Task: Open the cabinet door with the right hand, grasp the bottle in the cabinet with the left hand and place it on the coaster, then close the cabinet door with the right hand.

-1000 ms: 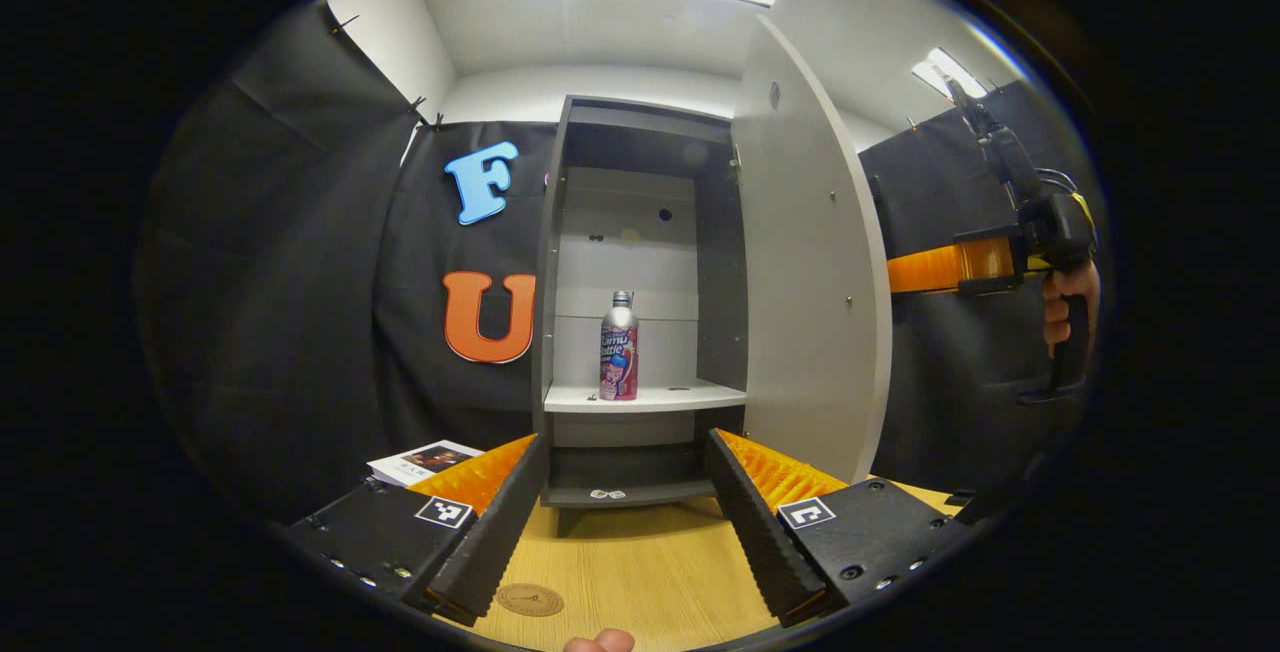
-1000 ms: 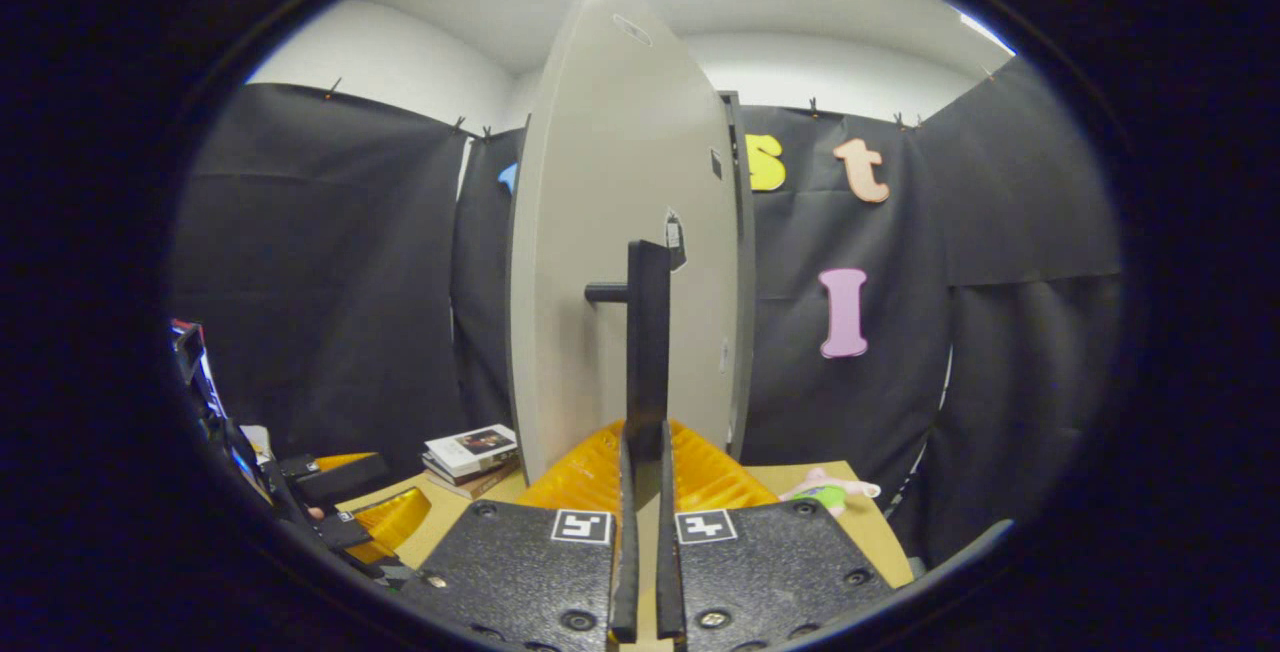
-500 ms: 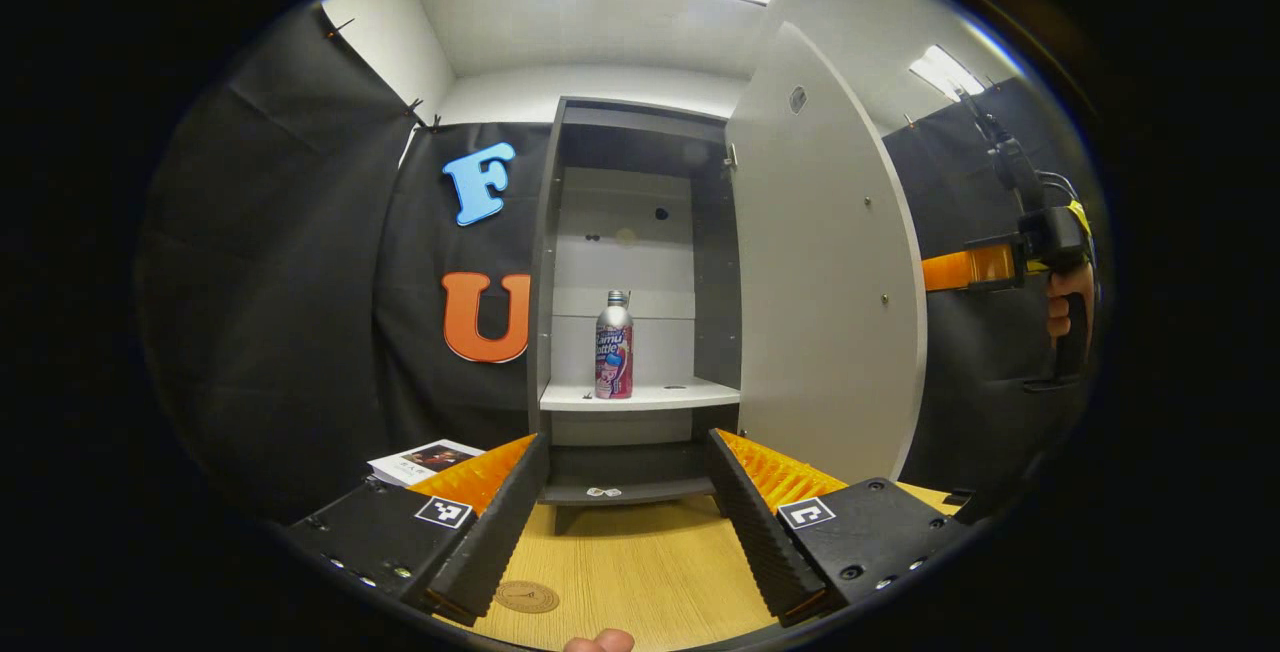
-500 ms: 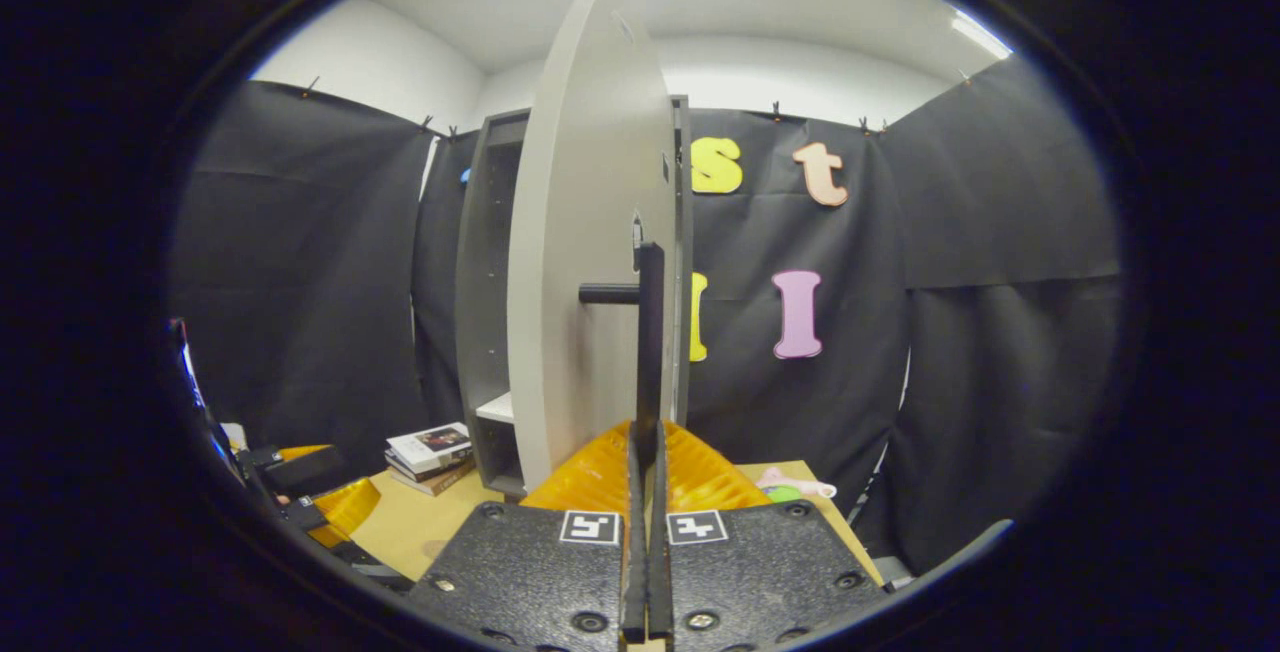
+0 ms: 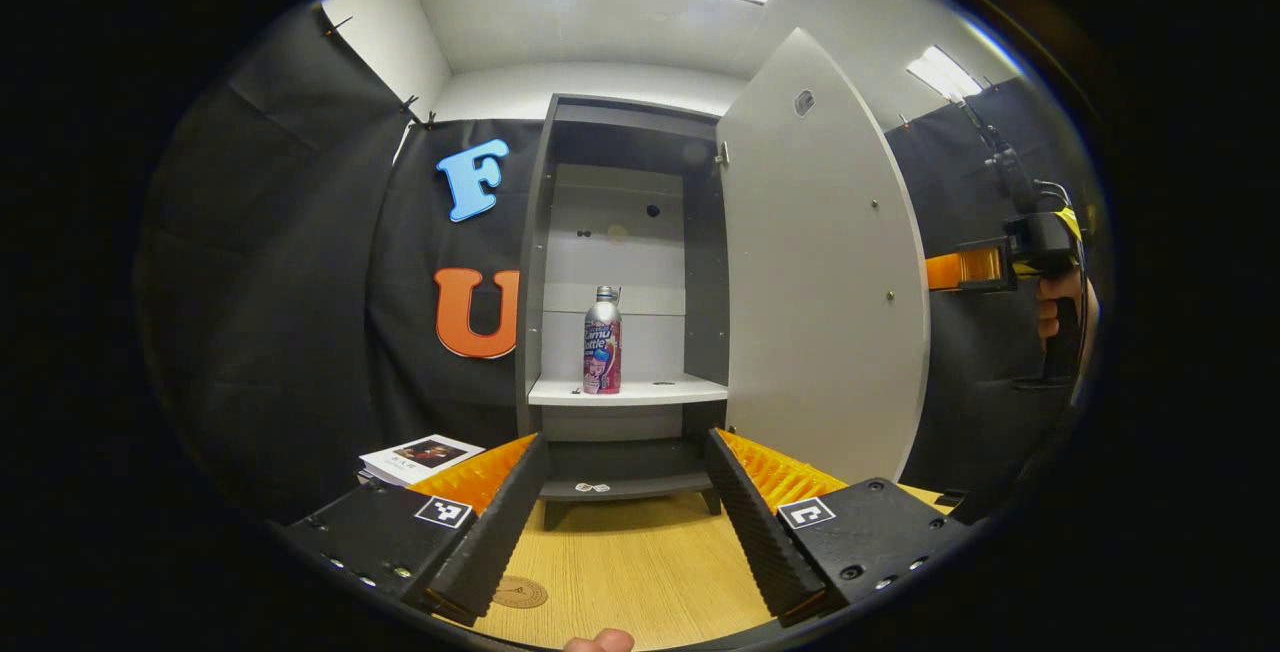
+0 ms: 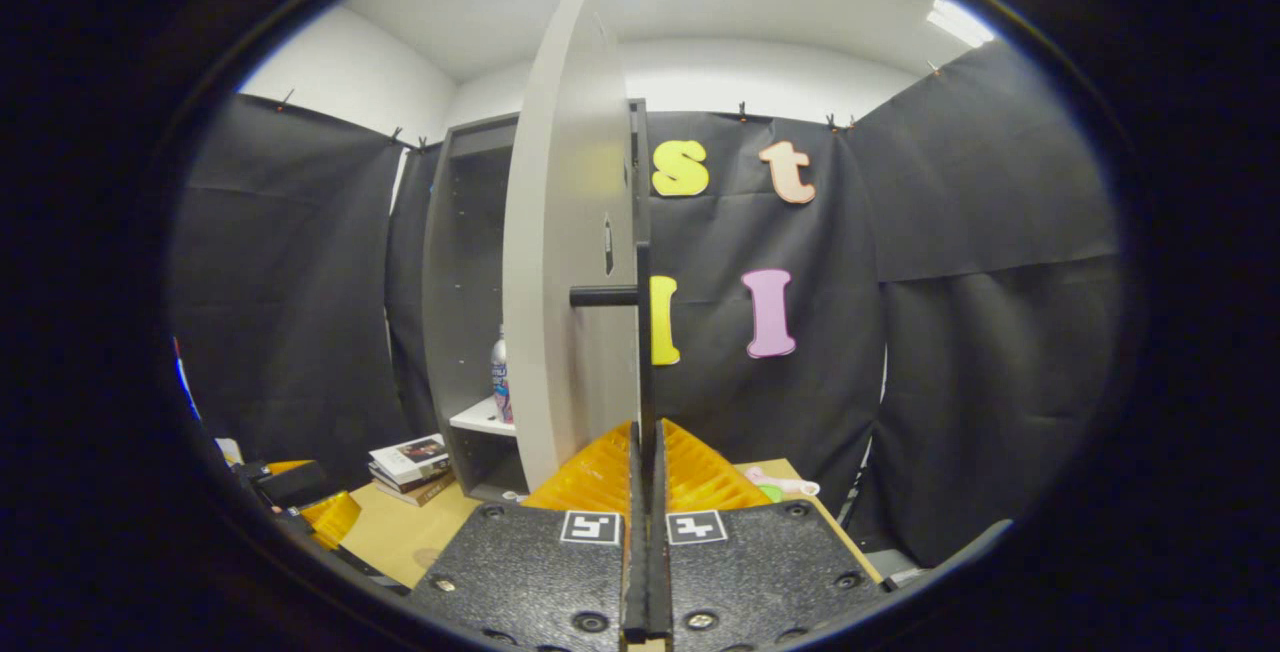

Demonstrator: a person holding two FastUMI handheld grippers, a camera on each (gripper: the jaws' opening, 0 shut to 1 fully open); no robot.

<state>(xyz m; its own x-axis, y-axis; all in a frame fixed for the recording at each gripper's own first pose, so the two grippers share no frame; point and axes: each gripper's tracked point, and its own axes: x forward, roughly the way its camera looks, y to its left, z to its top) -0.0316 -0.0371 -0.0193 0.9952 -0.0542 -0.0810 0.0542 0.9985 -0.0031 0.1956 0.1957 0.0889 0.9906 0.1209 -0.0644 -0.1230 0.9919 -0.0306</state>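
A: Where is the bottle (image 5: 602, 340)?

B: Straight ahead of my left gripper (image 5: 625, 512), upright on the cabinet shelf (image 5: 650, 391), its fingers spread wide and empty.

A: And the right gripper (image 6: 644, 532)?

B: Clamped on the door handle (image 6: 643, 332); the left is nearer.

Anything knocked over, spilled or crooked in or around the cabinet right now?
Nothing stands out. The bottle stands upright on the cabinet shelf, the door hangs open on its hinges, and the coaster lies flat on the table.
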